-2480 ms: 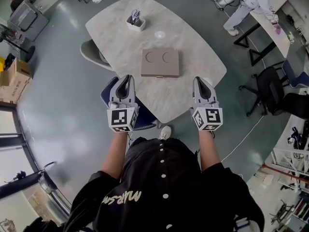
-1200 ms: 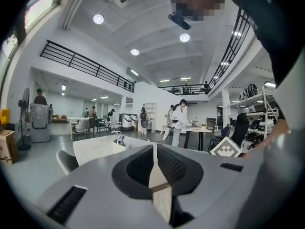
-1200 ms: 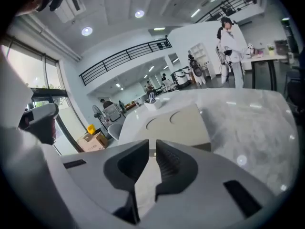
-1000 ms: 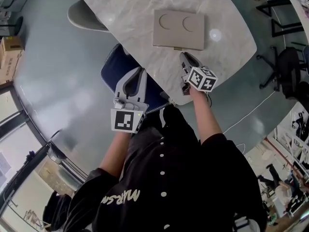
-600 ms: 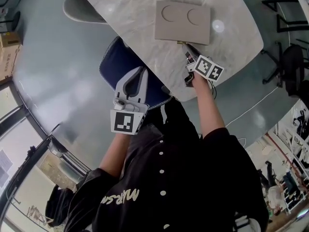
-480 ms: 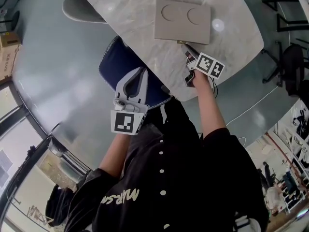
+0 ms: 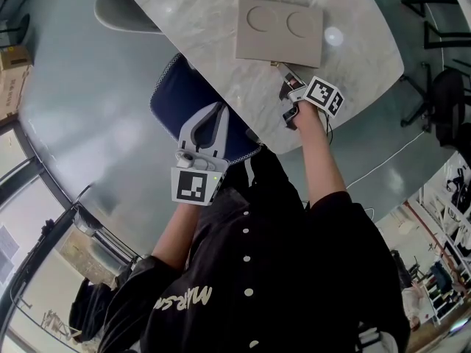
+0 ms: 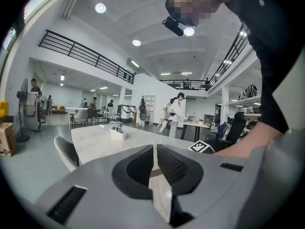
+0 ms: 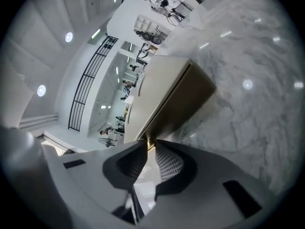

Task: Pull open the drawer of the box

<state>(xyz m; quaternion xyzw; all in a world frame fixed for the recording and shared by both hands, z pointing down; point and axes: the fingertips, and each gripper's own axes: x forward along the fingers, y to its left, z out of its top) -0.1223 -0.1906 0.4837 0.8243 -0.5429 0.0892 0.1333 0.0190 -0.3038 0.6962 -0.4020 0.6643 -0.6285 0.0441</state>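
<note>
A flat beige box (image 7: 280, 29) with two round recesses in its lid lies on the marble table (image 7: 213, 6). A small brass pull (image 9: 150, 142) sticks out from its brown drawer front (image 9: 190, 97). My right gripper (image 7: 284, 73) is at that near edge, shut on the pull, which shows between the fingertips in the right gripper view (image 9: 149, 147). The drawer front looks level with the box. My left gripper (image 7: 212, 116) hangs over the blue chair, off the table, shut with nothing in it (image 8: 155, 149).
A blue chair (image 7: 184, 98) stands under the table's near edge and a grey chair (image 7: 121, 17) at its left. A white holder (image 8: 118, 132) sits far back on the table. Black office chairs (image 7: 441, 101) stand to the right. People stand in the hall beyond.
My right gripper has moved from the table's near edge forward to the box's front and is now shut on the pull. The left gripper has barely moved.
</note>
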